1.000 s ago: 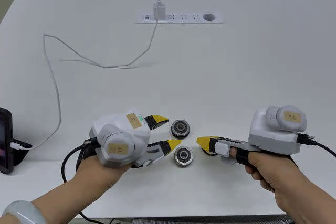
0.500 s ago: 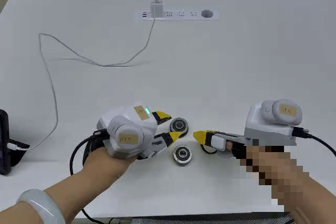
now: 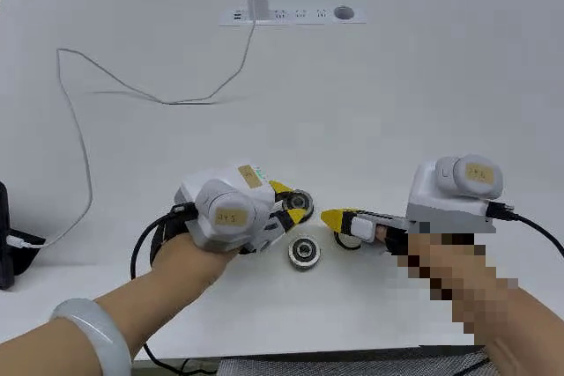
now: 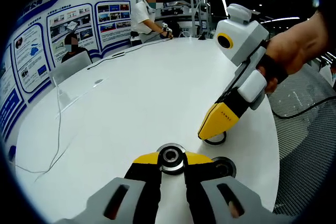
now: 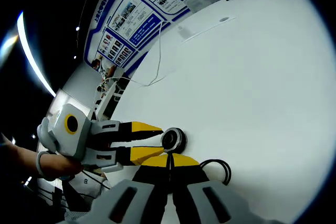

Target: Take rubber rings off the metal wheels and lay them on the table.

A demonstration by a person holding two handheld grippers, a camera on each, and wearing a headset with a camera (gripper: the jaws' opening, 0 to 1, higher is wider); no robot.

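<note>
Just changed: the left gripper [image 3: 291, 203], white-bodied with yellow-tipped black jaws, is no longer waiting beside the wheels. A second ago its jaws were standing apart, and now it is holding one of the wheels.
Left gripper: its jaws are clamping the gripped wheel [image 4: 171, 157], a small round metal wheel with a dark rubber rim, with one yellow tip on each side.
Gripped wheel: it is sitting just behind the free wheel [image 3: 304, 251], a second small metal wheel with the same dark rim. The free wheel is lying flat and untouched on the white table [image 3: 397, 85].
Right gripper: the right gripper [image 3: 329, 216], of the same make, is staying just to the right of the free wheel, and its jaws are resting together.
Rubber ring: a thin black rubber ring [image 4: 216, 143] is lying flat on the table to the right of the free wheel and touching the right gripper's tip. Whether the jaws are pinching its edge, I cannot tell.
Meaning for the task: one ring is seemingly already off. I think the left gripper is now fixing a wheel so that the right gripper can be peeling its rim.
Risk: the wheel is round and smooth, so it is probably going to turn or slip between the tips while the ring is being pulled.
</note>
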